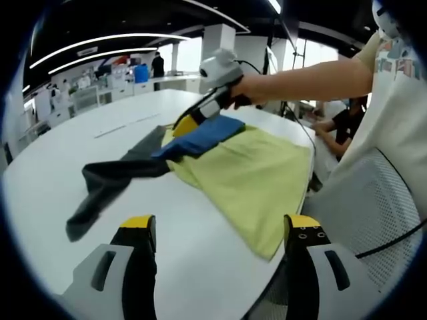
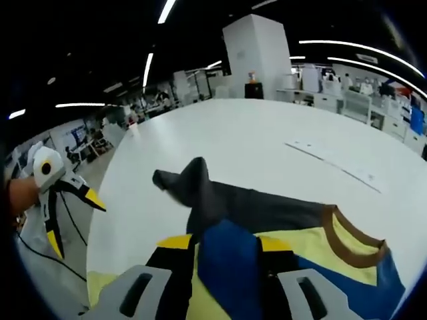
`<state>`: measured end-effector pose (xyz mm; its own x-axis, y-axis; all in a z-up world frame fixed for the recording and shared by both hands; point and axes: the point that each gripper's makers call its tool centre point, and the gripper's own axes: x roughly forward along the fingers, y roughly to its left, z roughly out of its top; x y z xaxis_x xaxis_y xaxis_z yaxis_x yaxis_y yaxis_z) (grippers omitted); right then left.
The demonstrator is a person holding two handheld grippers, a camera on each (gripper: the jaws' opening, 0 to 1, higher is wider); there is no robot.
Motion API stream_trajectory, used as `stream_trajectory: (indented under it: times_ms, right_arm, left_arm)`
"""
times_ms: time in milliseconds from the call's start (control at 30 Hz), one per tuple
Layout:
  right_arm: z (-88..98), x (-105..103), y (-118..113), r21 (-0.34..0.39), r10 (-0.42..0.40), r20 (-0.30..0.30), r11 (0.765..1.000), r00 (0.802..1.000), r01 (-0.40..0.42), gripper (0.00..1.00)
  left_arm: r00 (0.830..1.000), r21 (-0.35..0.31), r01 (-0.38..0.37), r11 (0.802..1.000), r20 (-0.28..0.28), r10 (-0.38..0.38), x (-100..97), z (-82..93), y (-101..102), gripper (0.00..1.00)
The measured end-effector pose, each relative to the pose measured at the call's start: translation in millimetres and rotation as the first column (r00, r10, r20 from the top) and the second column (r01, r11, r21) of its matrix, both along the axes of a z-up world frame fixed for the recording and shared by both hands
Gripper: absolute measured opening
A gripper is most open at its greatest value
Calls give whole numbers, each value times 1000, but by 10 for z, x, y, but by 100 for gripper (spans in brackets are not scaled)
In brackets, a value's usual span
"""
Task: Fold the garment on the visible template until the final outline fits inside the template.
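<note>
A colour-block shirt (image 1: 233, 167) lies on the white round surface (image 1: 80, 153), filling the centre and right of the left gripper view: a yellow-green body toward the near right edge, a blue panel above it, and a dark grey sleeve trailing to the lower left. In the right gripper view the same shirt (image 2: 267, 213) spreads across the bottom, its brown-edged collar at lower right and the grey sleeve reaching up toward centre.

The right gripper (image 1: 193, 120), held by a person's hand (image 1: 243, 90), is clamped on a blue fold of the shirt at upper centre of the left gripper view; in its own view the blue cloth is pinched between its jaws (image 2: 227, 257).

The left gripper (image 1: 220, 230) has its jaws wide apart and holds nothing, hovering over bare surface near the shirt's hem; it appears at the left edge of the right gripper view (image 2: 67, 213).

A white mesh chair (image 1: 373, 213) sits at lower right, just off the surface's edge. Desks and a white pillar (image 2: 257, 53) stand in the background.
</note>
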<state>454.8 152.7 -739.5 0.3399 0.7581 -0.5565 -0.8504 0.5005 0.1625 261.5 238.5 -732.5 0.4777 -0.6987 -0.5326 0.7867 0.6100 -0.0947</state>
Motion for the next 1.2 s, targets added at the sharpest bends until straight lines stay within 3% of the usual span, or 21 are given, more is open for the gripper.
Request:
stream_trajectory:
  times_ms: [100, 433, 867, 1200]
  right_arm:
    - [25, 5, -59, 13, -15, 15, 1000, 1000, 15, 57]
    - [139, 21, -354, 36, -73, 101, 997, 992, 70, 99]
    - [143, -171, -747, 36, -102, 110, 994, 989, 99, 99]
    - [206, -333, -973, 82, -155, 90, 986, 984, 148, 99]
  left_arm:
    - [1000, 0, 1, 1000, 1, -1, 13, 7, -7, 75]
    - [1000, 3, 10, 1000, 4, -10, 54, 24, -29, 76]
    - [1000, -5, 11, 1000, 19, -11, 143, 78, -69, 76]
    - [999, -20, -13, 1000, 29, 14, 202, 109, -67, 76]
